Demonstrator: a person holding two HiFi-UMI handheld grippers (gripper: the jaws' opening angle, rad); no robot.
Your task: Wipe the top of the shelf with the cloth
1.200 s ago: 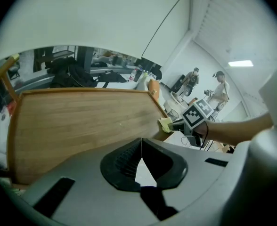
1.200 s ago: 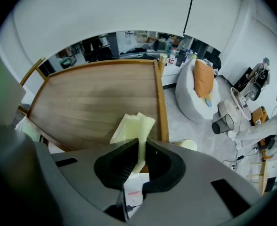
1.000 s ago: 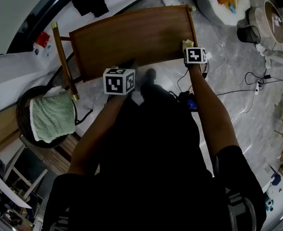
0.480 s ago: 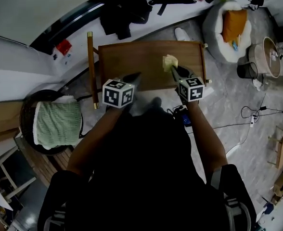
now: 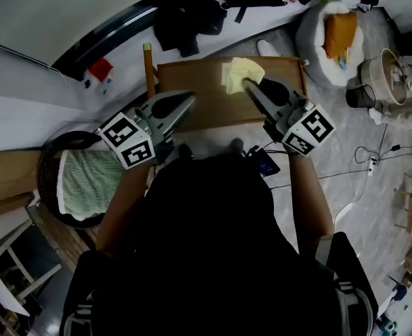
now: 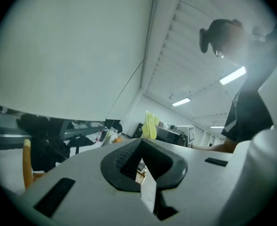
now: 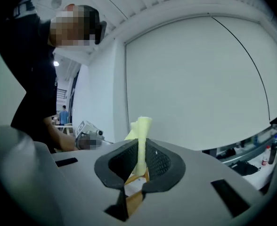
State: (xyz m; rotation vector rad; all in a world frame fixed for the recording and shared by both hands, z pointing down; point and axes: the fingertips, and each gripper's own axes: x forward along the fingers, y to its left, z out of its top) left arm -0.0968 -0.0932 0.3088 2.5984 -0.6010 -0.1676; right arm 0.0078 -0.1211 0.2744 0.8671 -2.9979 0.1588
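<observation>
Holding the yellow cloth (image 5: 239, 72) in my right gripper (image 5: 249, 85): the jaws are clamped tight on it and a fold sticks out past the tips. In the right gripper view the cloth (image 7: 140, 135) is pinched between the dark pads, with wood showing under the jaws. The cloth is over the far part of the shelf top (image 5: 199, 89), right of middle. I can't tell whether it touches the wood. My left gripper (image 5: 189, 98) hangs over the near left part of the shelf top. Its jaws are closed to a point with nothing in them, and the left gripper view shows the pads meeting at the tips. The two grippers are apart, one on each side of the shelf's middle. A dark basket (image 5: 48, 159) with a green towel (image 5: 87, 184) in it stands on the floor to my left, beside the shelf.
</observation>
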